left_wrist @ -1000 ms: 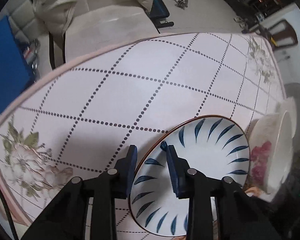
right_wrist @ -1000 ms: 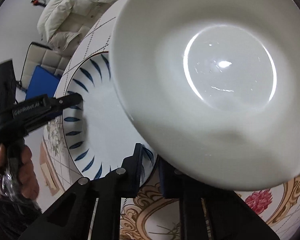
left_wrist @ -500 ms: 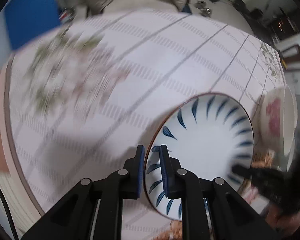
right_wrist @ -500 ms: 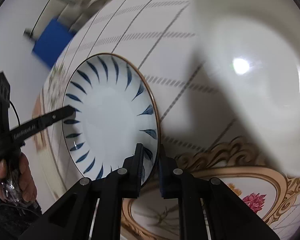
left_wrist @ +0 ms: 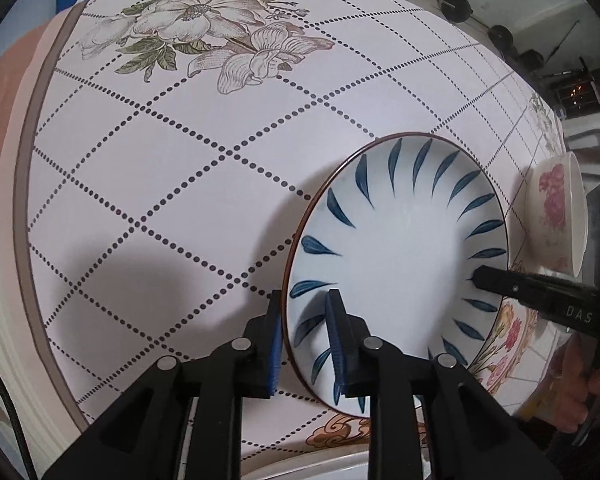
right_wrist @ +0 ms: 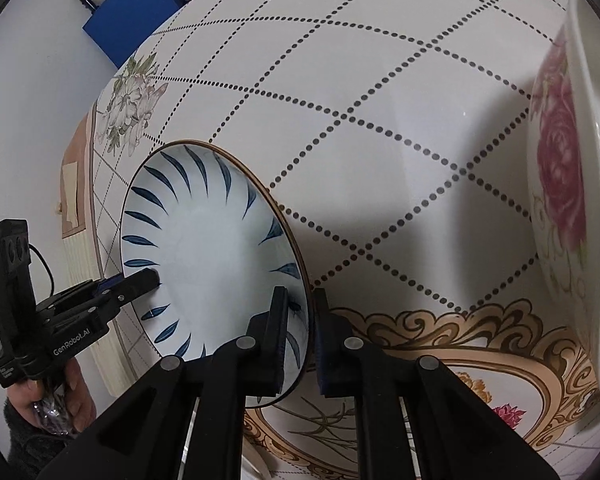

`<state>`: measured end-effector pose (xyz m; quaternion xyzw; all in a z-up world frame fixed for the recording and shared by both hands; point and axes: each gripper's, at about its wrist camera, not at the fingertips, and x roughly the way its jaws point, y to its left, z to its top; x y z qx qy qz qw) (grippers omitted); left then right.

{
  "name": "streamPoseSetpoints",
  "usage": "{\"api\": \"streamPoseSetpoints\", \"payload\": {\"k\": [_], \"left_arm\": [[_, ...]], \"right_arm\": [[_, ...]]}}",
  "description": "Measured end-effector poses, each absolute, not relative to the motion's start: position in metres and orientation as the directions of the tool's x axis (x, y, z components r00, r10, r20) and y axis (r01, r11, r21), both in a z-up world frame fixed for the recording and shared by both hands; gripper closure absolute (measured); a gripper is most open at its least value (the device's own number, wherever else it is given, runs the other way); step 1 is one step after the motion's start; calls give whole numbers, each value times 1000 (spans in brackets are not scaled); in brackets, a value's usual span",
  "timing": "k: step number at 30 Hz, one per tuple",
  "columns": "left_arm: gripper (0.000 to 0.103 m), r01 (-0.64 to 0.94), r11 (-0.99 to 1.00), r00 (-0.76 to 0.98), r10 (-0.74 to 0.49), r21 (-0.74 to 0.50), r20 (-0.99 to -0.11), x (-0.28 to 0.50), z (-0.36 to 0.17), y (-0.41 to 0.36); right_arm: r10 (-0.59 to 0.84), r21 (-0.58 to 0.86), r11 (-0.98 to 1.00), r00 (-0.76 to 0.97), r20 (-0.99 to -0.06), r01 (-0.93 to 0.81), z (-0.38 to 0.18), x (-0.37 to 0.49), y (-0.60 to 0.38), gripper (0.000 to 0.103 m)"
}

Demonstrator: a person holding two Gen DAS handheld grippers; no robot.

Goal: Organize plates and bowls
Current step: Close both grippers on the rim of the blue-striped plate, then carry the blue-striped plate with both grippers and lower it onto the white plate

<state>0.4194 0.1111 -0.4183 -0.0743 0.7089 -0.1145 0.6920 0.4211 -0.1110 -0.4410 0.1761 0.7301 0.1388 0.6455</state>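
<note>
The left gripper (left_wrist: 302,322) has its jaws set narrow across the near rim of the blue-leaf plate (left_wrist: 400,248); they have just been opening a little, with the rim between them. On the far side of the plate, the right gripper (right_wrist: 300,320) has its jaws pinched tight on the rim. The plate sits on the flowery bench (left_wrist: 180,184) between both grippers, so each is equally near, and the rose bowl (left_wrist: 556,216) waits just past the plate's right edge.
</note>
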Motion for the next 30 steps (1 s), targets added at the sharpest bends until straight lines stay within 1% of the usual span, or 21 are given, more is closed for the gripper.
{"api": "streamPoseSetpoints", "payload": {"k": [2,3,7,10,15,23,30], "left_arm": [[82,53,960,-29,-272,-273,-962,423,-421,110],[82,54,959,-26,-276,-277,-961,423,-421,109],[83,42,959,-16,-281,-281,-960,426,-420,112],[86,53,966,8,-255,-254,-967,427,-415,112],[88,57,967,40,-249,-247,-968,424,-402,118],[89,83,965,113,-256,-247,-960,413,-356,126],[89,97,965,166,-255,-242,-953,367,-312,139]], "right_arm": [[442,435,897,-109,-890,82,-443,418,-110,88],[449,441,893,-113,-886,86,-444,419,-110,86],[447,441,894,-107,-888,79,-443,419,-108,87],[452,445,891,-95,-887,87,-442,417,-109,88],[476,469,878,-72,-876,95,-434,413,-113,88],[493,492,869,-17,-870,46,-388,402,-117,89],[498,498,867,6,-867,-11,-338,361,-103,89]]}}
